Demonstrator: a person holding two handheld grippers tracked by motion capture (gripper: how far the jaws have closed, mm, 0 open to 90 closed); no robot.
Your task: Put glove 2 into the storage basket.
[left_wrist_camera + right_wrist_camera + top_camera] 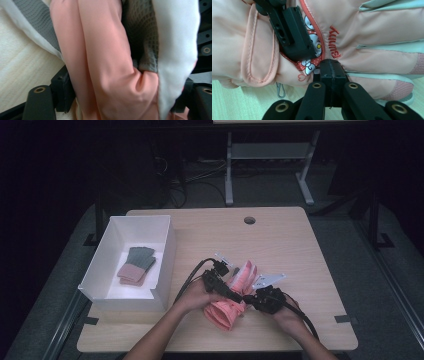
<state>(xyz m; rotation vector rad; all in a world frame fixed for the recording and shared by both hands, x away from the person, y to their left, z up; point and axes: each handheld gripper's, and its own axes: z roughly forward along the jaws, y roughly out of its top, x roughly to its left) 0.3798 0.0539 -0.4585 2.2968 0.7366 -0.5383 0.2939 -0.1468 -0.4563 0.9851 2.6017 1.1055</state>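
Note:
A pink padded glove with pale green finger strips and a cartoon print lies on the wooden table near its front edge. My left gripper is shut on it; in the left gripper view pink fabric bulges between the two spread jaws, with grey mesh and white cloth beside it. My right gripper has its jaws pressed together at the glove's lower edge, by the red lettering. The left gripper's jaw lies across the cuff in the right gripper view.
A white open box stands at the table's left and holds folded grey and pink cloth pieces. A round cable hole is at the back of the table. Beyond it stand a white table frame and floor cables.

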